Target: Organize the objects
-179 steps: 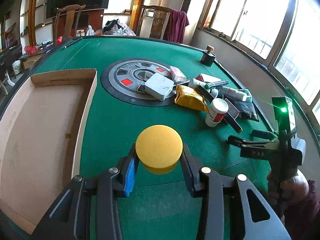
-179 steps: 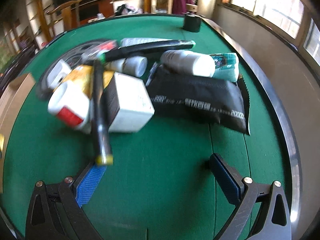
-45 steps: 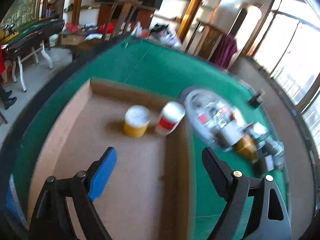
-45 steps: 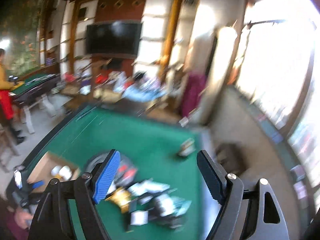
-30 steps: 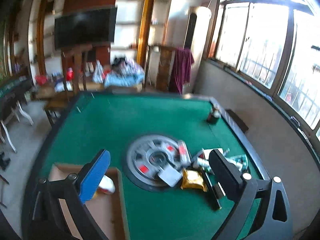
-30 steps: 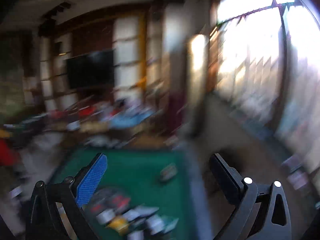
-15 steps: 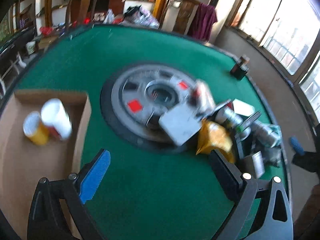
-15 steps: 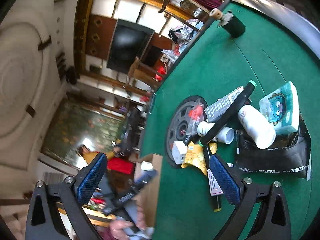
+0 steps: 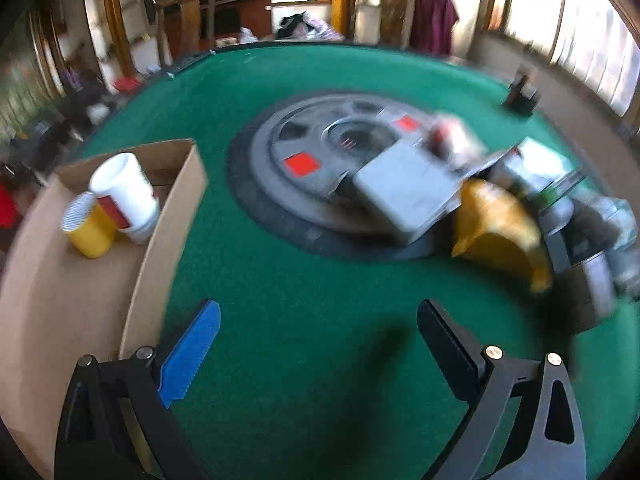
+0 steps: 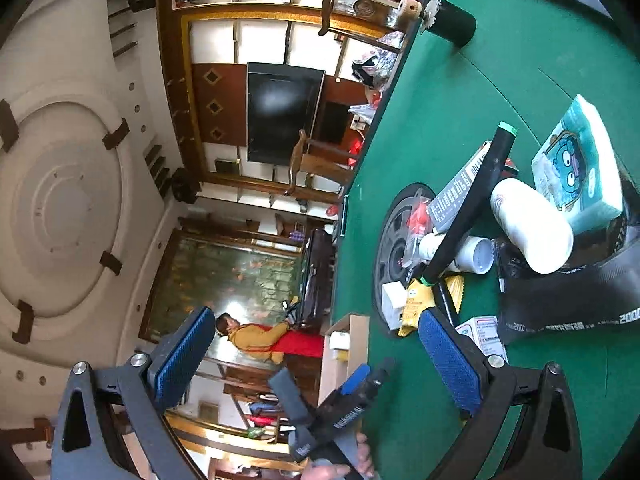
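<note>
My left gripper (image 9: 318, 338) is open and empty, low over the green table (image 9: 280, 296). To its left stands the cardboard box (image 9: 160, 232) holding a yellow jar (image 9: 86, 226) and a white and red bottle (image 9: 124, 198). A blurred pile lies to the right: a white box (image 9: 404, 192), a yellow pouch (image 9: 500, 232), dark items. My right gripper (image 10: 312, 354) is open and empty, rolled sideways. Its view shows a white bottle (image 10: 530, 232), a teal tissue pack (image 10: 576, 168), a black tube (image 10: 472, 204), a black pouch (image 10: 580, 300) and the left gripper (image 10: 340, 404).
A grey round centre disc (image 9: 344, 148) with red squares sits mid-table. A small dark pot (image 9: 520, 96) stands at the far right edge; it also shows in the right wrist view (image 10: 452, 22). Chairs, a television and a person in yellow are beyond the table.
My left gripper has dropped closer to the table, with the pile nearer on the right. My right gripper has moved closer to the pile, still rolled sideways.
</note>
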{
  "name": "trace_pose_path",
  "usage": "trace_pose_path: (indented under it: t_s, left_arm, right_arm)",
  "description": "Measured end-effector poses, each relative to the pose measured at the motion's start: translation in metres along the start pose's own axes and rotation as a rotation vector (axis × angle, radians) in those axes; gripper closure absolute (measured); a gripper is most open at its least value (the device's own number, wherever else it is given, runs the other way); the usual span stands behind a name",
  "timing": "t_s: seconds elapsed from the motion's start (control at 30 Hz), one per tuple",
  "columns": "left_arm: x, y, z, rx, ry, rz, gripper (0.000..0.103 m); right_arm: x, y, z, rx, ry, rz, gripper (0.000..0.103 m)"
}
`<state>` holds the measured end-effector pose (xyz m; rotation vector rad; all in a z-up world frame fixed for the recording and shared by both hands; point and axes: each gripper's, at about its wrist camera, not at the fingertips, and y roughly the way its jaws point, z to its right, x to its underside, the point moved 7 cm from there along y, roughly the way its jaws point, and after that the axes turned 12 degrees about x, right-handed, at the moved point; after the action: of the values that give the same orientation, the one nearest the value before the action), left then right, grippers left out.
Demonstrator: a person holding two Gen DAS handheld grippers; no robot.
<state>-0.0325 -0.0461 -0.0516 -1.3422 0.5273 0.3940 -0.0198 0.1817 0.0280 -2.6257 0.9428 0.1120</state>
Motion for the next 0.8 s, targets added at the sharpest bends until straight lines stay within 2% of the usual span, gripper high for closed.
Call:
trace_pose_path:
  t_s: [0.13, 0.2, 0.27, 0.37, 0.47, 0.63, 0.8]
  left_arm:
    - [-0.001, 0.002, -0.002, -0.007, -0.013, -0.001, 0.0]
    - [-0.001, 0.002, -0.002, -0.005, -0.009, -0.002, 0.0]
    - [0.002, 0.001, -0.003, 0.001, -0.003, -0.004, 0.0]
    - [0.005, 0.001, -0.003, -0.001, -0.006, -0.004, 0.0]
    - [0.007, 0.0, -0.003, -0.001, -0.005, -0.003, 0.0]
    - [0.003, 0.002, -0.002, -0.001, -0.005, -0.004, 0.0]
    - [0.003, 0.002, -0.002, -0.001, -0.005, -0.003, 0.0]
  right_arm:
    - [0.011, 0.015, -0.002, -0.115, 0.021, -0.093, 0.0]
    - [0.017, 0.022, -0.004, -0.136, 0.004, -0.119, 0.0]
    - [0.023, 0.027, -0.005, -0.116, -0.019, -0.126, 0.0]
    - [0.028, 0.027, -0.008, -0.003, -0.094, -0.069, 0.0]
    - [0.029, 0.016, -0.021, 0.164, -0.253, 0.085, 0.0]
    - [0.036, 0.011, -0.031, 0.166, -0.3, 0.169, 0.0]
    - [0.047, 0.016, -0.035, 0.125, -0.32, 0.151, 0.0]
